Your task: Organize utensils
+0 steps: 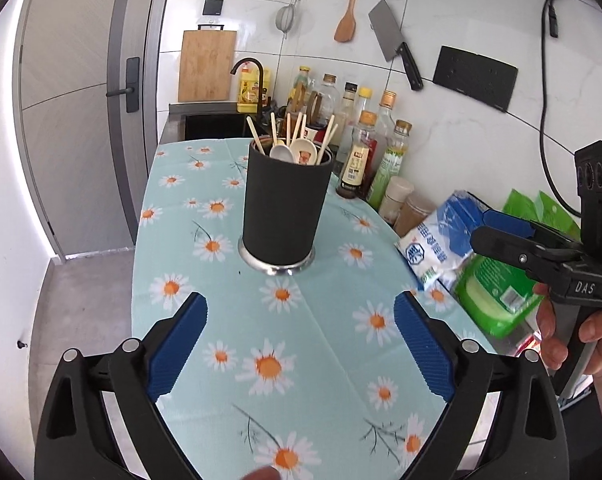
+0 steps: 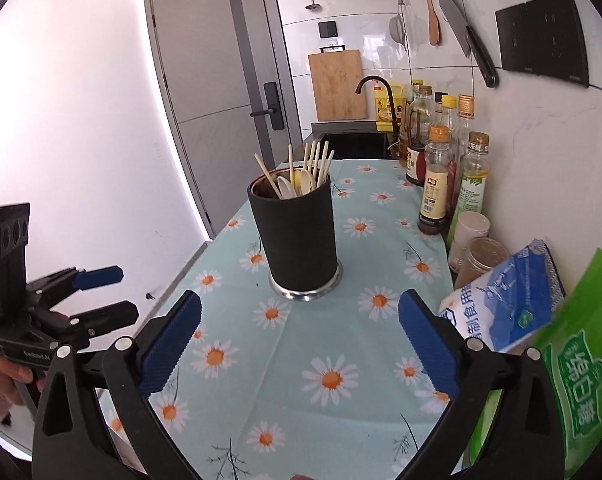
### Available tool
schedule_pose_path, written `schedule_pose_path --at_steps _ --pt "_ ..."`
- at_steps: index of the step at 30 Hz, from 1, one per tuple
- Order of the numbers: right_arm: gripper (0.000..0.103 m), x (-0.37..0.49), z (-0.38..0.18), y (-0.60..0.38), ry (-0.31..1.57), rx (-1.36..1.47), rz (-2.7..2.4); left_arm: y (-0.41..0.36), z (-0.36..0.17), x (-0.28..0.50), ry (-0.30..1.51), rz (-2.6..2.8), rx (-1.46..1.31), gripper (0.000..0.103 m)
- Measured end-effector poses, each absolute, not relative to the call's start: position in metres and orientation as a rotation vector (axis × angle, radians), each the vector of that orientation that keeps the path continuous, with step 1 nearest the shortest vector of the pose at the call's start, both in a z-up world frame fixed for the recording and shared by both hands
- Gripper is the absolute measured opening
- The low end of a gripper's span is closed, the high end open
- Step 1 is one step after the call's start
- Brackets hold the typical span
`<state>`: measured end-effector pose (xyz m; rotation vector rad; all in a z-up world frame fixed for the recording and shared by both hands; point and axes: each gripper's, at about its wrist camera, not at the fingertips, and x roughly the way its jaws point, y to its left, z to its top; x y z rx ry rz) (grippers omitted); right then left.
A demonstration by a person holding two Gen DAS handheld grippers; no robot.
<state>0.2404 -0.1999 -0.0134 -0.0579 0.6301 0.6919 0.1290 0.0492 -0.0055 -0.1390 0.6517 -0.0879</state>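
Observation:
A tall black utensil holder (image 1: 285,208) (image 2: 297,236) with a steel base stands on the daisy-print tablecloth (image 1: 229,360) (image 2: 365,360). Several wooden chopsticks (image 1: 297,130) (image 2: 317,162) and pale spoons (image 1: 283,153) (image 2: 287,187) stick out of its top. My left gripper (image 1: 301,312) is open, empty, hovering over the cloth short of the holder. My right gripper (image 2: 299,312) is likewise open and empty, a little in front of the holder. Each gripper shows from the side in the other's view, the right gripper (image 1: 501,232) at the right edge, the left gripper (image 2: 113,292) at the left edge, each held by a hand.
Sauce and oil bottles (image 1: 365,152) (image 2: 441,176) line the wall on the right, with two spice jars (image 2: 473,248), a blue-white bag (image 1: 441,240) (image 2: 501,300) and a green bag (image 2: 577,364). A sink with a black tap (image 1: 257,80) lies behind. The counter's left edge drops to the floor.

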Motion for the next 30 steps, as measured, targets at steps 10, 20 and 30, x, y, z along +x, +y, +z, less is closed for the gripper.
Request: schedule_pose_path --at_steps 10,20,30 --pt "0.098 0.208 -0.028 -0.207 0.679 -0.054 0.648 0.045 -0.014 0.103 0.677 -0.116 -0.147 0.096" --pt "0.098 0.185 -0.04 -0.208 0.71 -0.046 0.623 0.042 -0.027 0.082 0.71 -0.12 -0.151 0.096" --pt "0.098 0.167 -0.043 -0.208 0.701 -0.051 0.612 0.046 -0.029 0.071 0.723 -0.115 -0.165 0.096"
